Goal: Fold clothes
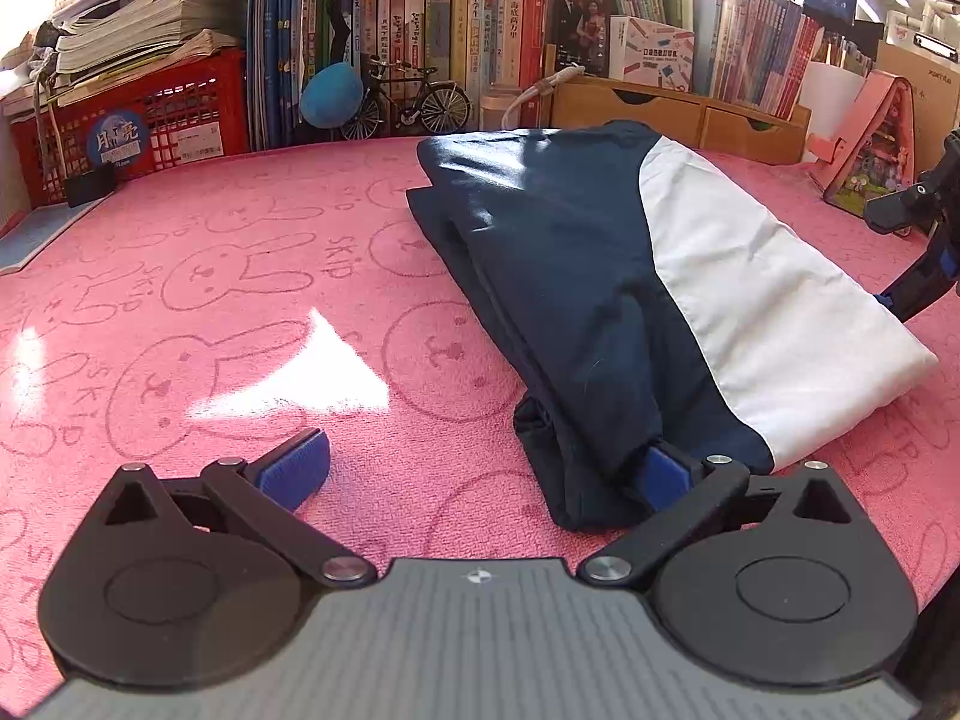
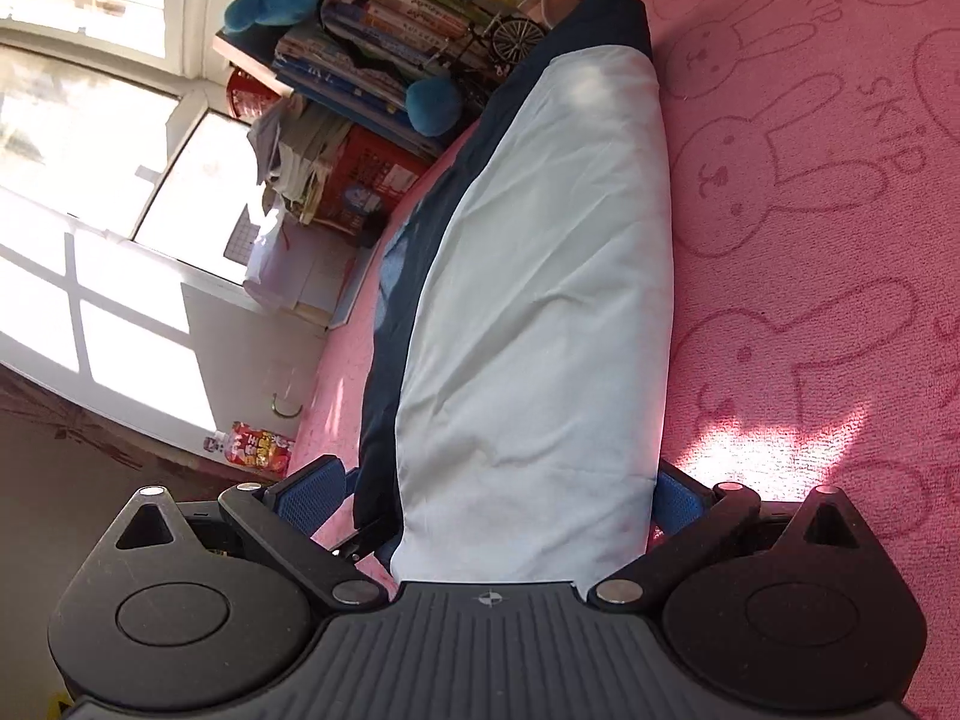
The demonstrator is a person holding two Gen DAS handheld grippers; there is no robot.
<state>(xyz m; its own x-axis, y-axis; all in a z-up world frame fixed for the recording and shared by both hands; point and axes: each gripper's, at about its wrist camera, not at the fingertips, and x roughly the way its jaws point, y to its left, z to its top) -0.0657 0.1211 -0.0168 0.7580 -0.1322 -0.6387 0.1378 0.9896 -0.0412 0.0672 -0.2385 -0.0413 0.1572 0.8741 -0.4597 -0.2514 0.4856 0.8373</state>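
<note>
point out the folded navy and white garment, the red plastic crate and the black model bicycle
folded navy and white garment [image 1: 576, 300], left wrist view, navy panel
red plastic crate [image 1: 174, 120], left wrist view, front lattice wall
black model bicycle [image 1: 444, 105], left wrist view, rear wheel

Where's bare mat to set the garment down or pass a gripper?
Free: wide pink mat between the garment and the red crate. Also the mat on the garment's white side. Crowded: back edge, with books, toy bicycle and wooden drawers.

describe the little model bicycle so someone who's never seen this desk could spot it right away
Look along the back edge of the pink rabbit-print cloth, where upright books line up. The model bicycle stands before them, between a blue plush ball and a wooden drawer box. Only it has thin spoked wheels.
</note>
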